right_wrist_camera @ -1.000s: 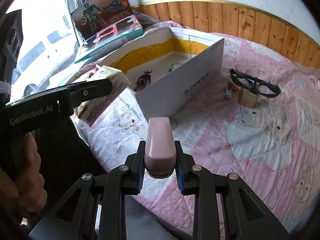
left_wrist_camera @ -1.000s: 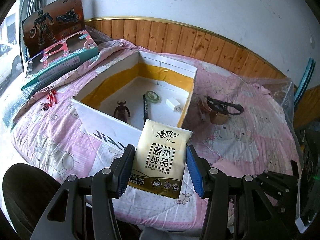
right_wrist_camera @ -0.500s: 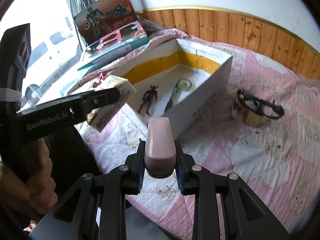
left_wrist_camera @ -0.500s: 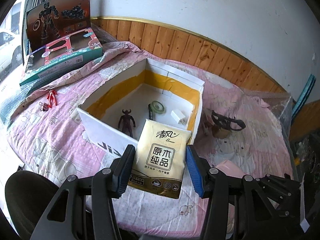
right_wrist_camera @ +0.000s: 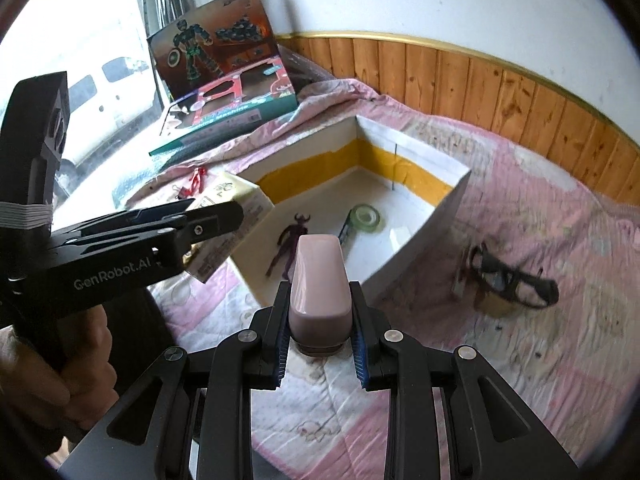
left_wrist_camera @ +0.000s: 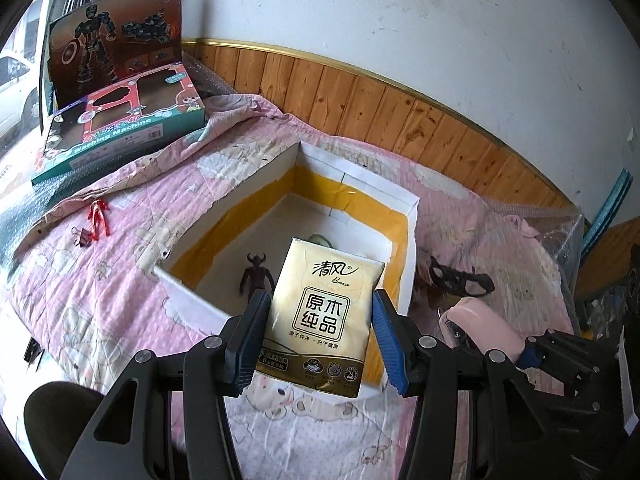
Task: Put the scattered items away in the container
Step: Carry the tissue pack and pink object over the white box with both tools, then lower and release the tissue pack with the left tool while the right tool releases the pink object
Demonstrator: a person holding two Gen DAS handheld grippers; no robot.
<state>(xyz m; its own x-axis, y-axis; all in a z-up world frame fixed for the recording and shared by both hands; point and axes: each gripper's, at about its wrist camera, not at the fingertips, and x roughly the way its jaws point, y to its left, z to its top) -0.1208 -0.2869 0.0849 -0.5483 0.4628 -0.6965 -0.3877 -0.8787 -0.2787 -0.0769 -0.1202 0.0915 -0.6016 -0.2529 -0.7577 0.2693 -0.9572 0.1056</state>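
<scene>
My left claw point(left_wrist_camera: 320, 336) pinches tissues point(left_wrist_camera: 322, 316), right claw point(right_wrist_camera: 320, 334) pinches a case point(right_wrist_camera: 318, 280), above the box point(left_wrist_camera: 412, 216); next, release inside.

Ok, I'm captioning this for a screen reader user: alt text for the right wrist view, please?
The right tool grips a pink case near a white box holding a dark figurine and tape roll; black glasses lie on the pink quilt.

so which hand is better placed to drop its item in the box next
Left, probably. Its tool holds the tissue pack at the box's near wall. The right tool, gripping the pink case, sits further back over the quilt.
</scene>
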